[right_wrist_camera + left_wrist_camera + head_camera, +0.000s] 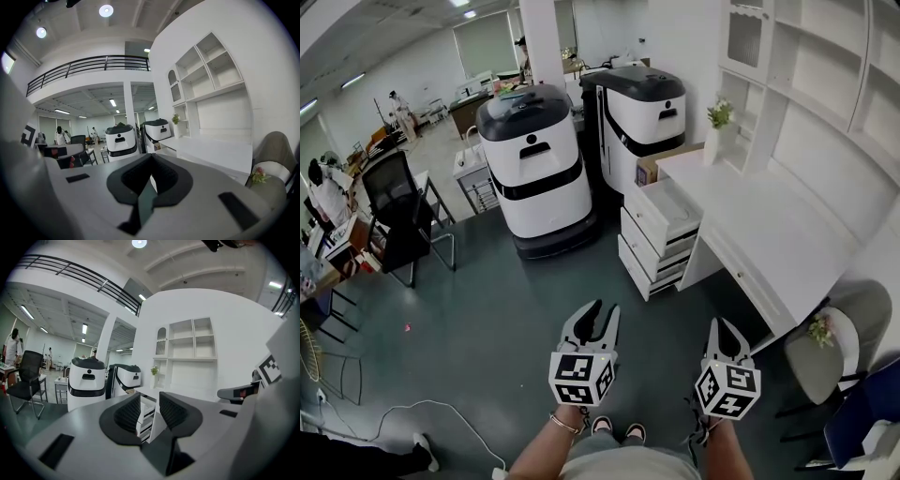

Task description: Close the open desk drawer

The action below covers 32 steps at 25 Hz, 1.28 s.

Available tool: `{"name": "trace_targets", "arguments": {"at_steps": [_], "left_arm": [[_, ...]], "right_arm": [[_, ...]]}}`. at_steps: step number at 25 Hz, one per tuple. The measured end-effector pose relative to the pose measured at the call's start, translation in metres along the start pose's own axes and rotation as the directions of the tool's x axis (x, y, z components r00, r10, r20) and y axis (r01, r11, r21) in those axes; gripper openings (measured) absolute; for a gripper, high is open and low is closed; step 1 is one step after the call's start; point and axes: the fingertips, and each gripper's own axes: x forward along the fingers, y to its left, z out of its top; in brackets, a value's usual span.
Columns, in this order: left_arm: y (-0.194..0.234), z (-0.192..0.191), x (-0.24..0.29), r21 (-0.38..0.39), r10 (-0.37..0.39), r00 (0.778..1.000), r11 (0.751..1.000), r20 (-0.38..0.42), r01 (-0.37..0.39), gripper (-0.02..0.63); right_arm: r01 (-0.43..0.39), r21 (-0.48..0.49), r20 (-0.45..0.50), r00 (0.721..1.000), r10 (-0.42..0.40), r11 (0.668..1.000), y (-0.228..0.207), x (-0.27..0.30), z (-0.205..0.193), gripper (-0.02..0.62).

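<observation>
The white desk (769,234) stands at the right, with a drawer unit (649,246) at its left end. The unit's top drawer (667,212) is pulled out towards the floor space. Both grippers hang low in the head view, well short of the drawers. My left gripper (606,309) is open with nothing between its fingers. In the left gripper view the drawer unit (146,412) shows through the gap of the left gripper (149,398). My right gripper (727,330) has its tips together and holds nothing; the right gripper (151,158) hides most of the drawers in its own view, leaving only the desk top (213,151) in sight.
Two tall white-and-black machines (536,169) (642,112) stand left of and behind the drawers, with a cardboard box (661,161) beside the desk. A black office chair (394,206) is at the left, a cushioned chair (825,356) at the right. A cable (441,411) lies on the floor.
</observation>
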Motion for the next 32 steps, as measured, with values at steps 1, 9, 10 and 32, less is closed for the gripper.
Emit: {"name": "trace_targets", "arguments": {"at_steps": [1,9,10,32], "left_arm": [[-0.001,-0.001,0.0,-0.001,0.007,1.0,1.0,-0.001,-0.007,0.137],[-0.007,-0.014,0.026,0.004,0.03,0.999,1.0,-0.045,-0.03,0.137],[-0.007,-0.014,0.033,0.005,0.027,0.998,1.0,-0.048,-0.027,0.137],[0.099,0.023,0.226,-0.023,-0.004,1.0,1.0,-0.028,0.003,0.137]], "right_arm": [[0.001,0.0,-0.002,1.0,-0.001,1.0,-0.005,-0.001,-0.001,0.008],[0.002,0.054,-0.054,0.999,0.001,0.999,-0.034,0.016,-0.022,0.008],[0.005,0.06,-0.055,0.999,-0.002,0.998,-0.038,0.022,-0.021,0.008],[0.024,0.002,-0.024,0.999,-0.024,1.0,-0.034,0.231,0.057,0.008]]}}
